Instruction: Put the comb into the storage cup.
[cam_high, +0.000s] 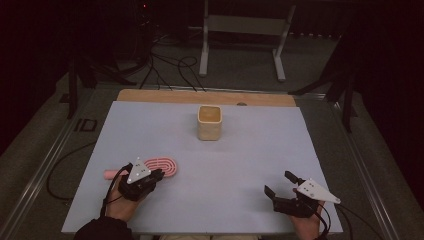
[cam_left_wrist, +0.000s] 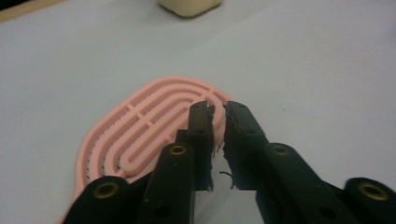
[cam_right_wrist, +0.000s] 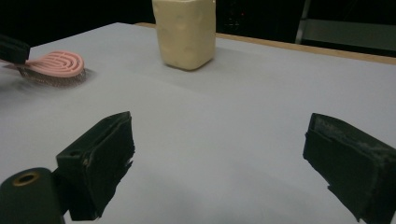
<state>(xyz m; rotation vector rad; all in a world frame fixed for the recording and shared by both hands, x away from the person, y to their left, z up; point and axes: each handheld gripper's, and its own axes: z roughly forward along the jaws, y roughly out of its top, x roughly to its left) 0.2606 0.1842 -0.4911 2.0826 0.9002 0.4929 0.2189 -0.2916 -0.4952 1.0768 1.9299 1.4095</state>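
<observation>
A pink vented hairbrush (cam_high: 165, 164) lies flat on the pale blue table, its handle pointing left. My left gripper (cam_high: 158, 174) reaches over it from the near side. In the left gripper view the jaws stand almost together at the right rim of the hairbrush (cam_left_wrist: 140, 121), and my left gripper (cam_left_wrist: 218, 112) pinches that rim between its tips. My right gripper (cam_high: 280, 183) rests at the front right with its jaws wide apart and nothing between them. The right gripper view shows my right gripper (cam_right_wrist: 224, 158) over bare table, with the hairbrush (cam_right_wrist: 58, 63) far off to the left.
A cream square cup (cam_high: 209, 122) stands upright at the back middle of the table (cam_high: 260, 150); it is also seen as the cup (cam_right_wrist: 184, 32) and the cup (cam_left_wrist: 189, 5). A wooden strip (cam_high: 165, 96) runs along the far edge. Cables and a metal frame lie on the floor beyond.
</observation>
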